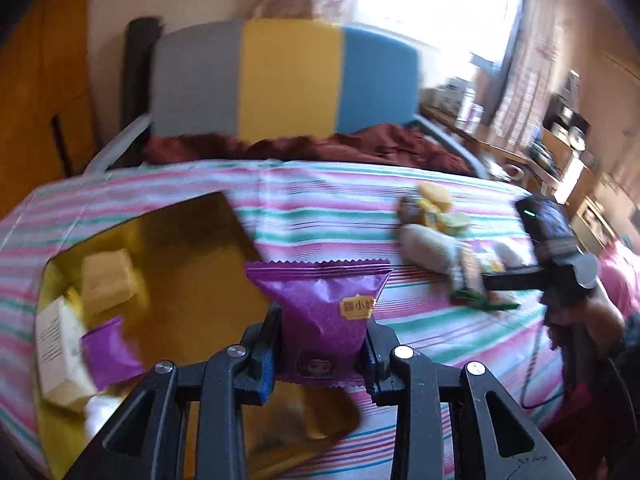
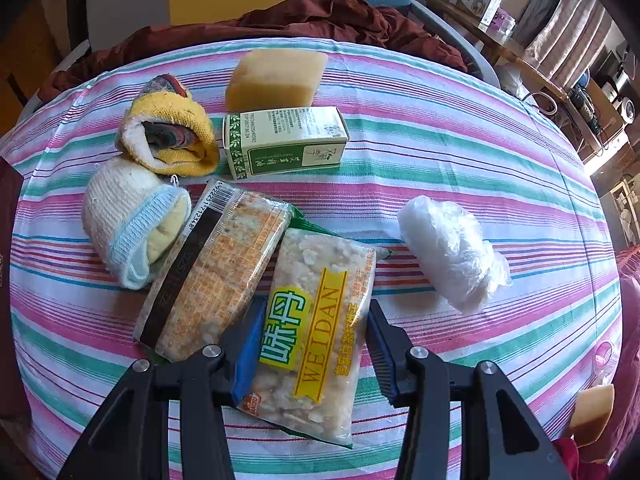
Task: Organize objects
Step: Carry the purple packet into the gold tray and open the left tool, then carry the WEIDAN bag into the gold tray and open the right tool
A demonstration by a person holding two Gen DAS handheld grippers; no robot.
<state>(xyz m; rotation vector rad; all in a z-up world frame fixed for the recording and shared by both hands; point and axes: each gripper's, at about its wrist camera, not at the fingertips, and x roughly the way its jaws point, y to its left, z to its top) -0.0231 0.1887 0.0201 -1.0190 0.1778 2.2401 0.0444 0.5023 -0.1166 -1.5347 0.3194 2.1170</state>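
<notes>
left gripper (image 1: pixel 322 354): jaws clamped on purple snack packet (image 1: pixel 324 312), held above the table beside the gold box (image 1: pixel 188 248), likely for dropping in
right gripper (image 2: pixel 310 354): jaws wide, straddling weidan packet (image 2: pixel 316 332) on striped cloth (image 2: pixel 460 152), not squeezing yet

Beyond my tongs I see a striped chair back (image 1: pixel 288 80) and a maroon blanket (image 2: pixel 280 20).

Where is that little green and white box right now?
In the right wrist view, the green and white box lies on the striped tablecloth left of centre, just in front of the tan sponge block and right of the yellow rolled sock.
</notes>
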